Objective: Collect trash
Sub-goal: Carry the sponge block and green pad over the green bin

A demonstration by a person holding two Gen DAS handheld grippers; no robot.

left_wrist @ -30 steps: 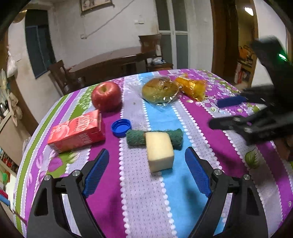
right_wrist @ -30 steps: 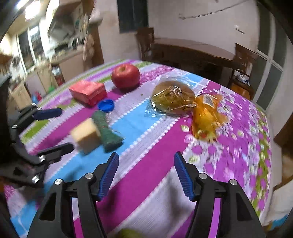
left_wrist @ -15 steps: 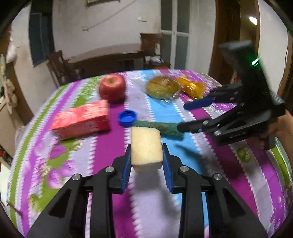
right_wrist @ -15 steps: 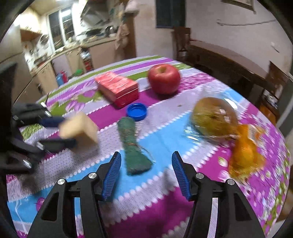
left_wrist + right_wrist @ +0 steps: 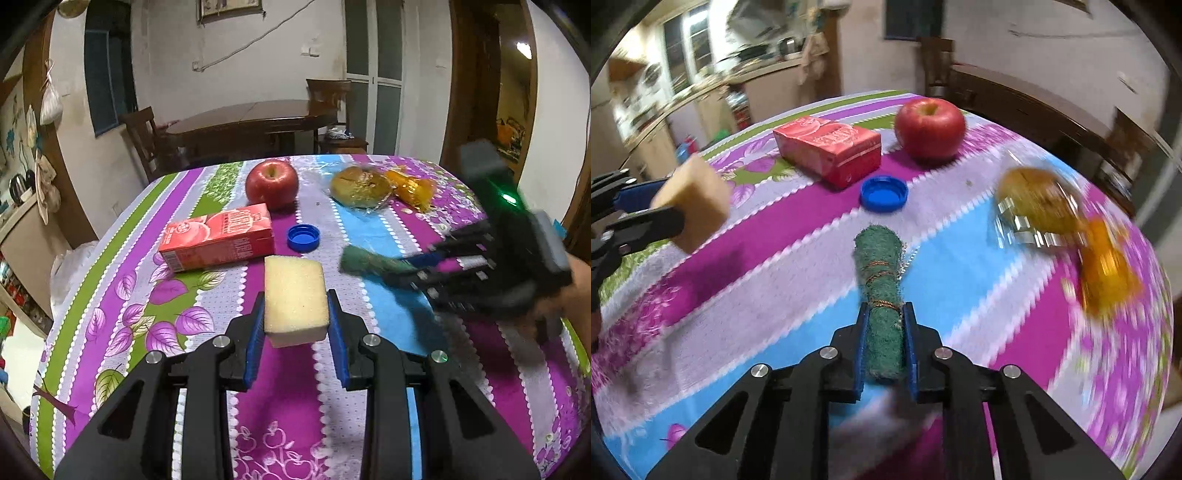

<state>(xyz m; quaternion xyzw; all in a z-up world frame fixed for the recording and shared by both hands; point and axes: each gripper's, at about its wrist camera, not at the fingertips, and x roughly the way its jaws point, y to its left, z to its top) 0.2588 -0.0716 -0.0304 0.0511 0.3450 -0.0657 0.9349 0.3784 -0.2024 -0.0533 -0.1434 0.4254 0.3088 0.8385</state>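
My left gripper (image 5: 295, 295) is shut on a yellow sponge block (image 5: 293, 284), lifted just above the striped tablecloth. The right wrist view shows the same sponge (image 5: 694, 201) at the far left, held off the cloth. The jaws of my right gripper (image 5: 886, 305) are closing on a rolled green scouring pad (image 5: 881, 266), and the blue pads press on its near end. Its far end points toward a blue bottle cap (image 5: 884, 192). In the left wrist view the right gripper (image 5: 424, 266) is blurred at the right, with the green pad (image 5: 364, 260) sticking out of it.
A red juice carton (image 5: 219, 236) lies left of the cap, with a red apple (image 5: 272, 183) behind it. A bun in clear wrap (image 5: 360, 186) and an orange wrapper (image 5: 412, 189) lie at the table's far right. The tablecloth (image 5: 110, 295) drops off at the left edge.
The left gripper shut on the yellow sponge and lifted it off the green pad toward the left. The right gripper came in over the green pad and its jaws narrowed onto it.
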